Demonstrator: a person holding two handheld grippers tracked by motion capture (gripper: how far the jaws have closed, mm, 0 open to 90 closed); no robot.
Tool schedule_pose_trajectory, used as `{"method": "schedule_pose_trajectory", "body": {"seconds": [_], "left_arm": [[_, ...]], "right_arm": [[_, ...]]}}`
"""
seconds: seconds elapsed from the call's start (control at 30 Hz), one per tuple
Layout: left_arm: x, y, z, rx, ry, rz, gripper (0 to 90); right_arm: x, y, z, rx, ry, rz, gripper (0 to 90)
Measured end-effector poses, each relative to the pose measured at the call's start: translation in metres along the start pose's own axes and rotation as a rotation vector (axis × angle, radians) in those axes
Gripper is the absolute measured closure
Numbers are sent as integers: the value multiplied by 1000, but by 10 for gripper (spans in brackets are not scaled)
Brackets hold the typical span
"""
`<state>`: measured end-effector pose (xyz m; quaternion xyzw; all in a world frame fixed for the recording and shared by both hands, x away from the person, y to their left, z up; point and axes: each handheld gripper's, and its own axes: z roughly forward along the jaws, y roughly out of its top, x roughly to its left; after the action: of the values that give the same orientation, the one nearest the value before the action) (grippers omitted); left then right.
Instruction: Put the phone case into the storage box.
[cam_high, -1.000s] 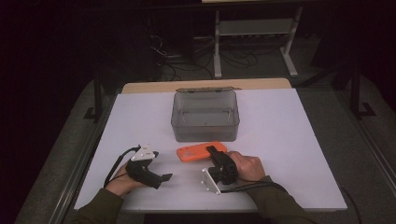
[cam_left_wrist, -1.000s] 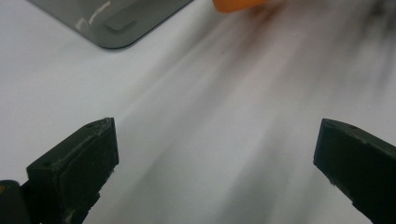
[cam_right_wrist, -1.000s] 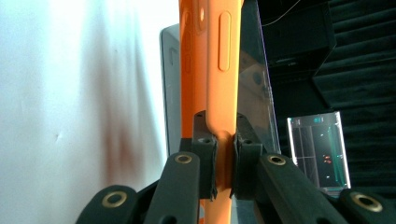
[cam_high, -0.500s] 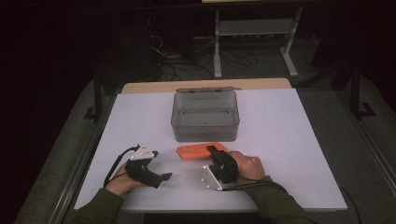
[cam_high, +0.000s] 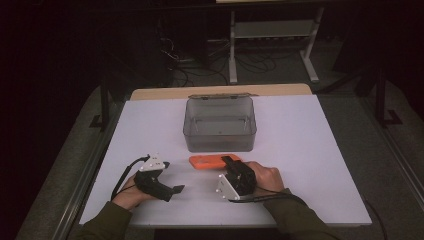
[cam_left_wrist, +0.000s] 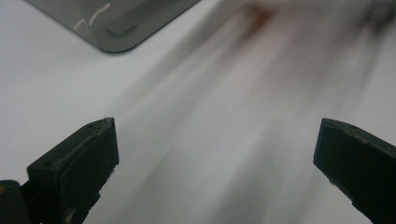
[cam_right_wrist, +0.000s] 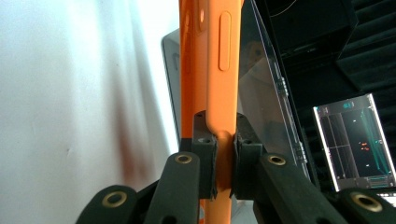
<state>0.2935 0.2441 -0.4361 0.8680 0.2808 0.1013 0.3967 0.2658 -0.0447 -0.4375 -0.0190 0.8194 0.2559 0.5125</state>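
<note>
Two grippers steady: right gripper (cam_right_wrist: 223, 161) clamped on orange phone (cam_high: 212, 161), unmoved since before; left gripper (cam_left_wrist: 215, 154) spread, empty; box (cam_high: 220, 123) far.

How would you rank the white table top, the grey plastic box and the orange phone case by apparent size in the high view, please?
1. White table top, by far the largest.
2. Grey plastic box, clearly smaller.
3. Orange phone case, smallest; its right end is hidden by the right gripper clamped on it.
</note>
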Motion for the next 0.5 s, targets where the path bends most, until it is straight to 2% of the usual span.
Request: {"method": "schedule_pose_trajectory", "body": {"seconds": [0.27,0.5], "left_arm": [[0,0,0,-1,4,4,0],[0,0,0,3,9,9,0]], "right_arm": [[-4,-1,0,-2,28,42,818],[-9,-3,0,-4,65,107,818]]}}
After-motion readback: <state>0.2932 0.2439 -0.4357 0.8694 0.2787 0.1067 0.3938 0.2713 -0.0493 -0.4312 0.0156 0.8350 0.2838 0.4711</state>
